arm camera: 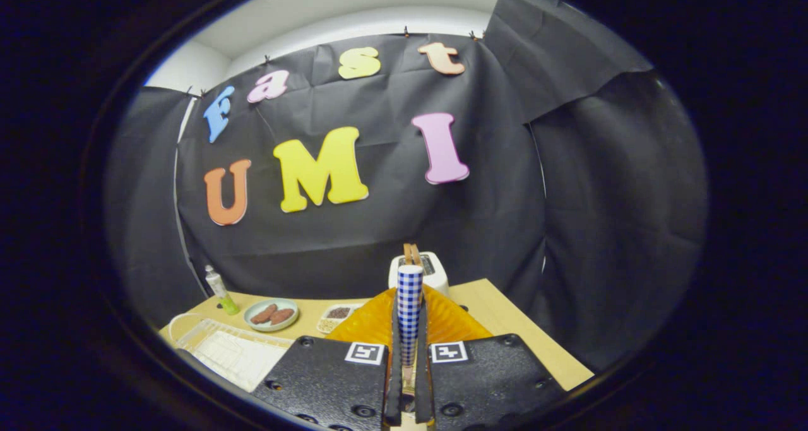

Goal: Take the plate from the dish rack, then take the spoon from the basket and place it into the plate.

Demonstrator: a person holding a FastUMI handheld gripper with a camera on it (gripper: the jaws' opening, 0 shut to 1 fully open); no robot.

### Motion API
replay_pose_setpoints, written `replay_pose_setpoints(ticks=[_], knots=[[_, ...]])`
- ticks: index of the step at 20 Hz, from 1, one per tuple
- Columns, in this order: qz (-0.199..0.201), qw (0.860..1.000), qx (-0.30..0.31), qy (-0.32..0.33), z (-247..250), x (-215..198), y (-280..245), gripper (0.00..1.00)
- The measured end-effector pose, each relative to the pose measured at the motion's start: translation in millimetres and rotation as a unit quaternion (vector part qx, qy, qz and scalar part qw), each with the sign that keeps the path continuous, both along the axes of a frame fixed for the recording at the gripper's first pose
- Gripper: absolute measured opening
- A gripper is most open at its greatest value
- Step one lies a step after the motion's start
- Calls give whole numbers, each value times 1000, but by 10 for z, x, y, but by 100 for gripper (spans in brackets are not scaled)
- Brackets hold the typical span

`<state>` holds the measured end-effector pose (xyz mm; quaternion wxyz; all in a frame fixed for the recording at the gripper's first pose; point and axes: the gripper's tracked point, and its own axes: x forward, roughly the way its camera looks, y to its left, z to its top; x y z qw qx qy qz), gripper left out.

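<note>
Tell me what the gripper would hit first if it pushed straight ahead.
The gripper, shut on a blue-checked spoon handle over the ribbed orange plate, would probably meet the white toaster first, though depth is unclear.

I count one spoon (409, 305) with a checked handle, pinched in my jaws, one orange plate (372, 322), one toaster (421, 268) at twelve o'clock, one green dish (271, 315) with two brown pieces, one tube (221, 289), one clear tray (230, 350).

Hand-held gripper (409, 349) clamped on checkered spoon (409, 305) handle, above orange plate (379, 320), toaster (429, 270) beyond
</note>
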<state>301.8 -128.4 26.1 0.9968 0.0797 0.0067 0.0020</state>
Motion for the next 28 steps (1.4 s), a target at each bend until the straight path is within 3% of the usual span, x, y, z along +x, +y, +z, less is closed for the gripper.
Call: replay_pose_setpoints(ticks=[7,16,22,28], knots=[[-1,998,-9,-58,706,-1102,402,13],[11,993,-50,-105,359,-2338,1289,13],[57,993,-39,-92,-250,-2559,1924,14],[75,992,-69,-68,-1054,-2347,2461,15]])
